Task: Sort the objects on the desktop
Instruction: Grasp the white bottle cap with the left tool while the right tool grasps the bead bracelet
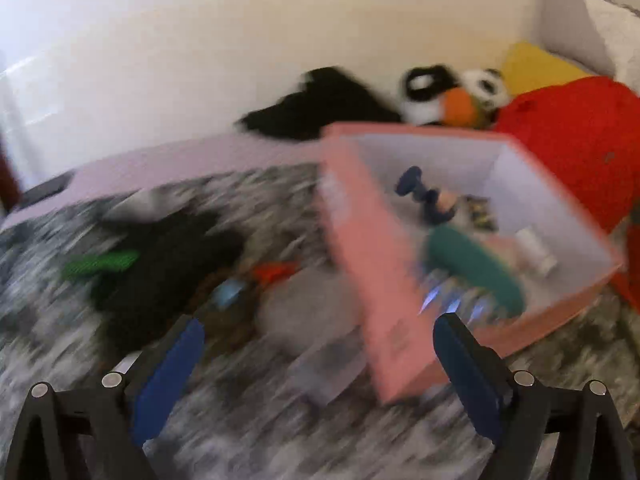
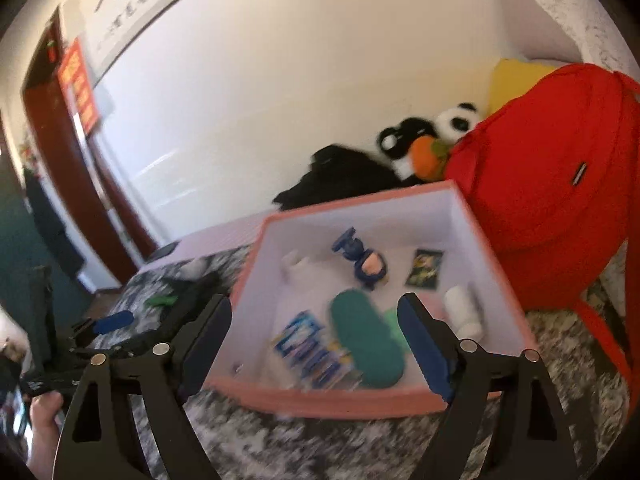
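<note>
Now | left tongs [image 1: 316,356] wide open, empty, aimed at loose clutter [image 1: 168,276] on table [image 1: 248,432] | right tongs [image 2: 316,344] open, empty over box [image 2: 400,208] | case [image 2: 366,340] lying inside, probably sorted

Pink box [image 2: 320,398]: looks like matt cardboard, smooth white lining inside. Green case [image 2: 366,344] in it: matt, smooth, rounded shell. White bottle [image 2: 464,308]: smooth plastic look. Small packet [image 2: 425,268]: glossy printed wrapper. Blue figurine [image 2: 362,258]: shiny plastic. Red backpack [image 2: 560,184]: woven cloth, matt, sewn label. Panda toy [image 2: 456,120]: fluffy plush. Black garment [image 2: 340,176]: soft matt cloth. Mottled cover [image 2: 320,448]: grey-and-white, finish lost in blur. Right gripper [image 2: 316,312]: matt black plastic arms, blue pads, bright metal pins. Left gripper [image 1: 320,320]: same build.
</note>
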The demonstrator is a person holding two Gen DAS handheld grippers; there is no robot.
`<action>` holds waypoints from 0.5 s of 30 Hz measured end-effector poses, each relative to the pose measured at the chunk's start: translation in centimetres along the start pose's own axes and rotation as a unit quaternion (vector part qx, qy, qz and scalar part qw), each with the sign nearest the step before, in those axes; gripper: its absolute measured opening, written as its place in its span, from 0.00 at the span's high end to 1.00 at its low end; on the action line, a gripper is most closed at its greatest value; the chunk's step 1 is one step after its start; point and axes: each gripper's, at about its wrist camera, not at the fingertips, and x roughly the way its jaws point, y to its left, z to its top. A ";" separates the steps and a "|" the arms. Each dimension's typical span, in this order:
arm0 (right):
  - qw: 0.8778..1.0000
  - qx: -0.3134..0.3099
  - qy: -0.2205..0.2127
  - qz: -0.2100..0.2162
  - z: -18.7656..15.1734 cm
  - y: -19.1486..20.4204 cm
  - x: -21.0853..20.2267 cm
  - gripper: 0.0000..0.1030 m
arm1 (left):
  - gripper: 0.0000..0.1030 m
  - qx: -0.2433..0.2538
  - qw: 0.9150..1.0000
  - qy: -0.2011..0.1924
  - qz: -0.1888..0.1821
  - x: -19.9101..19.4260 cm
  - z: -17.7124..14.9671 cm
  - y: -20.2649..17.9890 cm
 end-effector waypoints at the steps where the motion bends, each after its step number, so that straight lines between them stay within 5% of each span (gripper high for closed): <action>1: 1.000 -0.004 0.006 0.009 -0.7 1.0 0.1 0.12 | 0.06 -0.011 1.000 0.004 0.009 -0.6 -1.4 1.4; 9: 0.993 -0.054 0.080 0.071 -7.8 10.8 3.3 0.11 | 0.06 -0.082 0.993 0.037 0.073 -3.0 -11.5 11.0; 15: 0.979 -0.130 0.146 0.067 -12.4 17.7 9.4 0.11 | 0.06 -0.122 0.989 0.041 0.073 -2.2 -14.8 15.0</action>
